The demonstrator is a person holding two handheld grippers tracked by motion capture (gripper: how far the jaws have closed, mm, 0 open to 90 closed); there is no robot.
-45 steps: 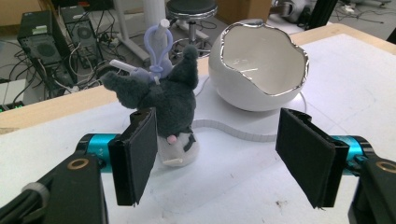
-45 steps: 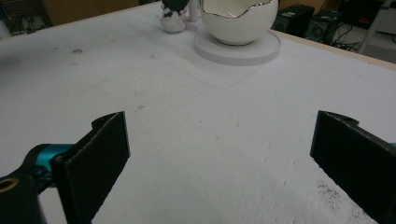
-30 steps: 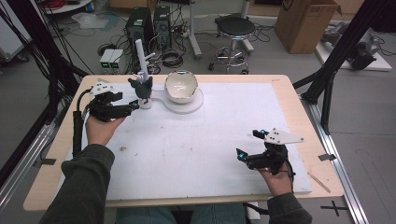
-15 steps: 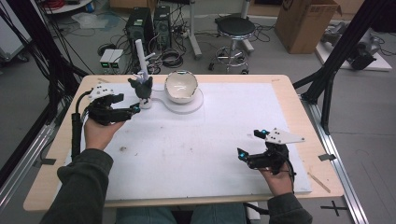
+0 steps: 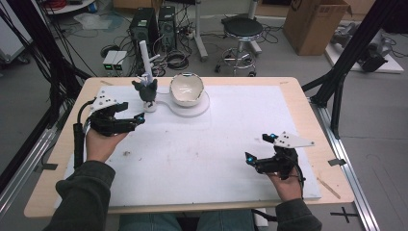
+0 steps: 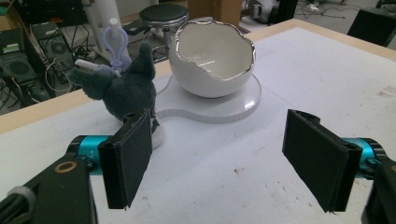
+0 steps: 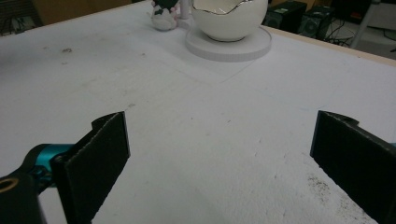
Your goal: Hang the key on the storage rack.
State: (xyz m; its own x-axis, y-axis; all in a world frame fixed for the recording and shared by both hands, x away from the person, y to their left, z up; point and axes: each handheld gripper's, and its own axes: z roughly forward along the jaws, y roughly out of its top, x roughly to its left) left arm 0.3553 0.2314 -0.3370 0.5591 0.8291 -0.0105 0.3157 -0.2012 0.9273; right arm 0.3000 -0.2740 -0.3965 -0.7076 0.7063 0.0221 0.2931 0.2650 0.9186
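Observation:
A grey plush toy [image 5: 146, 91] [image 6: 122, 91] stands at the back left of the white mat, beside a white eggshell-shaped bowl [image 5: 186, 89] [image 6: 212, 60] [image 7: 229, 16] with a silver rim. The bowl rests on a round white base [image 5: 202, 108] [image 6: 224, 109] [image 7: 229, 46]. My left gripper [image 5: 137, 119] [image 6: 229, 161] is open, a short way in front of the toy, jaws wide apart with nothing between them. My right gripper [image 5: 257, 149] [image 7: 224, 158] is open over bare mat at the front right, far from the bowl.
A white post [image 5: 144, 55] rises behind the toy at the table's back edge. The white mat [image 5: 211, 154] covers most of the wooden table [image 5: 308, 96]. Beyond the far edge stand a stool [image 5: 242, 29], computer cases [image 5: 154, 24] and a cardboard box [image 5: 315, 24].
My left gripper has drifted slightly back from the toy toward the person. The right gripper has barely moved.

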